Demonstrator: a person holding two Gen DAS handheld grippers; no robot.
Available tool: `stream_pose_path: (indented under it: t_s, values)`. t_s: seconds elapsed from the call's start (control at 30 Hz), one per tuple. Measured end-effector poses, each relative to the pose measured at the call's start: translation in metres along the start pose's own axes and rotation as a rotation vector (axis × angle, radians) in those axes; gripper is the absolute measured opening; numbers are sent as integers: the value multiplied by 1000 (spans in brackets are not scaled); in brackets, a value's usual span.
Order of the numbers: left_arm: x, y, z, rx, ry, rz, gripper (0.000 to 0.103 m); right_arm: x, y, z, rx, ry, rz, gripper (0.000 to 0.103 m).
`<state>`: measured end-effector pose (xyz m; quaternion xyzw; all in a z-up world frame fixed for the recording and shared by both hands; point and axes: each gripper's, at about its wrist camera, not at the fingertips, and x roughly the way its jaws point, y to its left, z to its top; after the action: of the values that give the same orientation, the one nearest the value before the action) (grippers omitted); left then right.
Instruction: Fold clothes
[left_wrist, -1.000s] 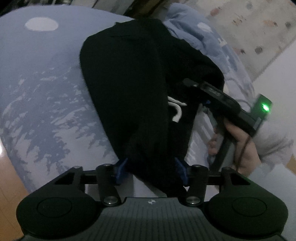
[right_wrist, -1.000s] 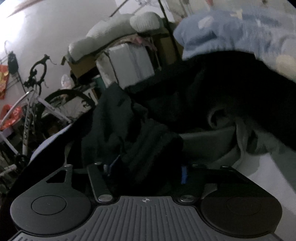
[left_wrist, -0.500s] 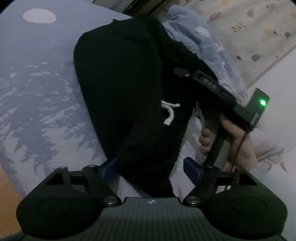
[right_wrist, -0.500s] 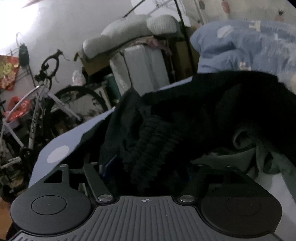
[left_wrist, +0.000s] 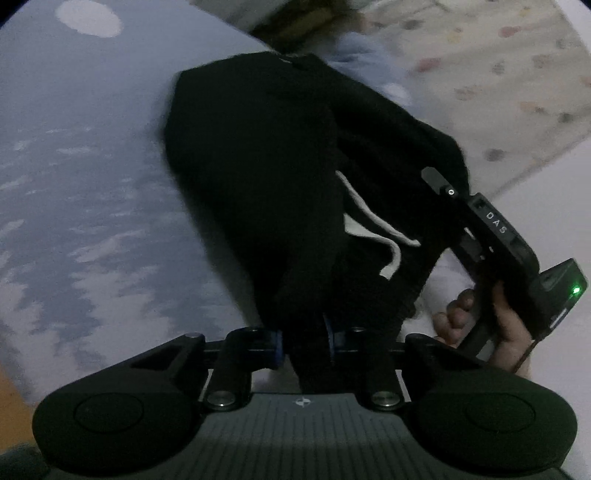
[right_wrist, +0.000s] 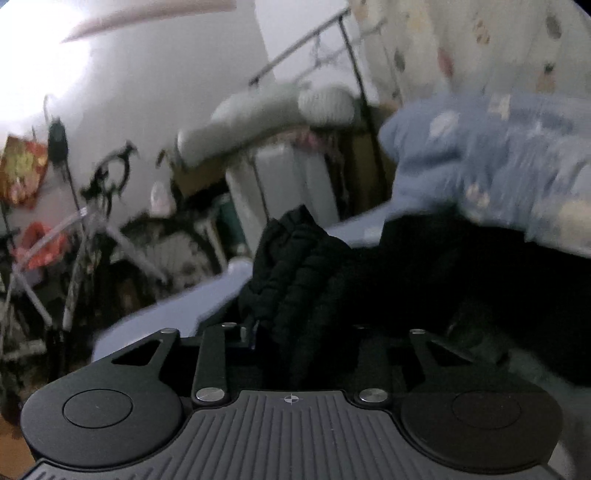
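A black garment (left_wrist: 266, 177) with a white drawstring (left_wrist: 384, 236) lies bunched on the blue-grey bedsheet (left_wrist: 74, 192). My left gripper (left_wrist: 304, 345) is shut on its near black edge. In the left wrist view the right gripper (left_wrist: 491, 229) shows at the right, held in a hand, at the garment's right edge. In the right wrist view my right gripper (right_wrist: 299, 347) is shut on a bunched ribbed part of the black garment (right_wrist: 295, 266), lifted above the bed.
A light blue patterned quilt (right_wrist: 491, 162) lies at the bed's far side. Beyond the bed stand a bicycle (right_wrist: 92, 236), white boxes (right_wrist: 284, 181), a clothes rail (right_wrist: 351, 55) and stacked pillows (right_wrist: 273, 110). A patterned wall covering (left_wrist: 498, 66) is at the upper right.
My left jaws opened half a second ago and have closed again on the black cloth. The right gripper has lifted and swung, with its bunch of cloth still in it.
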<state>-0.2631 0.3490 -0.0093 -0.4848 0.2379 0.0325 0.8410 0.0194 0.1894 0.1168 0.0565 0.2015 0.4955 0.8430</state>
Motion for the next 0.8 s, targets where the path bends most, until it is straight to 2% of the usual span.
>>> stream_pose_path:
  t_s: [0.17,0.27,0.4,0.5,0.57,0.67,0.8]
  values:
    - [-20,-40,0,61,6,-190,22,-66,14,42,-2,-113,-51,24]
    - [-32,-77,-9,93,38,-299,22,-115,28,71,-28,-195,-74,22]
    - [-29,-135,-29,63,120,-425,22,-180,49,114,-97,-273,-119,21]
    - [-29,-192,-31,91,149,-505,22,-230,62,148,-151,-312,-186,19]
    - [-41,-235,-28,142,149,-573,22,-264,66,172,-164,-350,-227,18]
    - [-69,-304,-20,244,133,-676,22,-326,72,211,-175,-452,-279,15]
    - [-124,-387,-9,403,54,-764,22,-406,92,264,-256,-570,-342,15]
